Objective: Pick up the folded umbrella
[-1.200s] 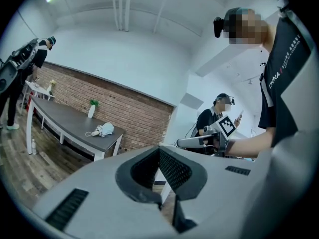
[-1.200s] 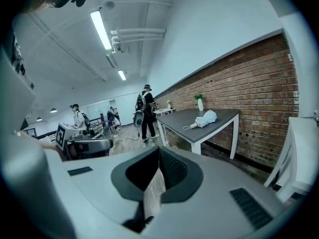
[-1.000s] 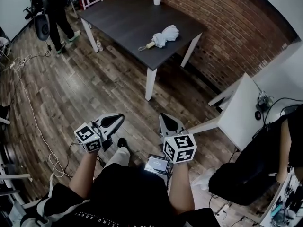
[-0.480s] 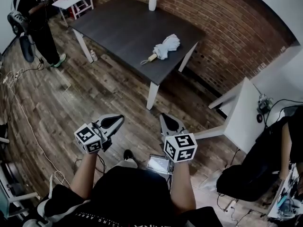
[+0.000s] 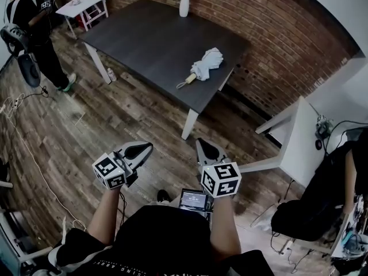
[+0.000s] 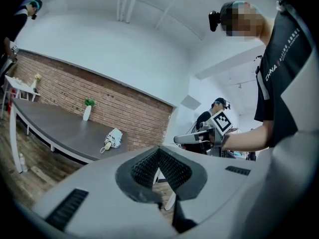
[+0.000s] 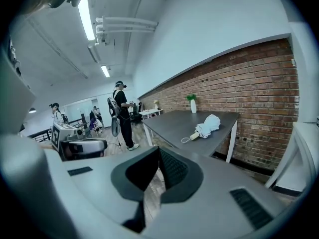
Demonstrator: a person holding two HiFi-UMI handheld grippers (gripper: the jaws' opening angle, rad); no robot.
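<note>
The folded white umbrella [image 5: 206, 63] with a tan handle lies near the right end of the dark table [image 5: 144, 39]; it also shows far ahead in the left gripper view [image 6: 112, 139] and in the right gripper view [image 7: 207, 126]. Both grippers hang over the wooden floor, well short of the table. My left gripper [image 5: 144, 148] is shut with nothing in it. My right gripper [image 5: 203, 145] is shut and holds nothing too. The jaws of each meet at the tips.
A white vase with a green plant [image 5: 184, 3] stands at the table's far edge by the brick wall. A person [image 5: 31, 33] stands at the far left near a small white table [image 5: 86, 4]. A white table [image 5: 299, 137] and a seated person [image 5: 333, 194] are at right.
The table and umbrella have drawn closer and lower in the head view as I walk toward them. Both grippers keep their pose, still shut. The person at the left has shifted away.
</note>
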